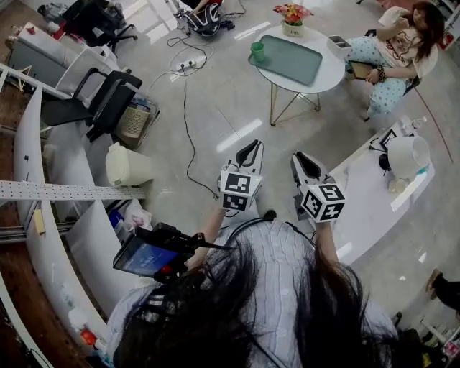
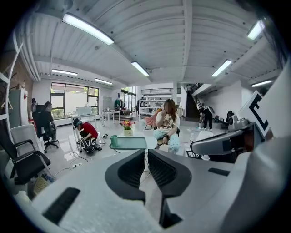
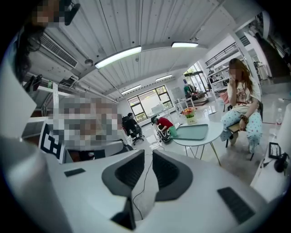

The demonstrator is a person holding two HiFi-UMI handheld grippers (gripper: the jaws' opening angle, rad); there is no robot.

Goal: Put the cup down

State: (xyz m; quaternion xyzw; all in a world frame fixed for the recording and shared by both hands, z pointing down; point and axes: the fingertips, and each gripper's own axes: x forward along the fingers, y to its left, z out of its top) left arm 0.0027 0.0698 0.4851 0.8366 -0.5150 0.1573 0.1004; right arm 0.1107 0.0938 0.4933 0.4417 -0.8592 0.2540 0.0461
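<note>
White round table [image 1: 330, 72], green cup [image 1: 257, 51] there, far from fingers [image 1: 248, 153]

Round white table [image 1: 335, 70], green tray [image 1: 291, 61] on it, green cup [image 1: 257, 51] at its corner (potted flowers [image 1: 292, 21] just beside)

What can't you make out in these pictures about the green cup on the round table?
Green cup: too small in all three views to show its contents, or whether it stands on the tray or beside it.
Round table: head view, the top hides part of its legs.
Right gripper view, left part: a mosaic patch covers what is there.
</note>
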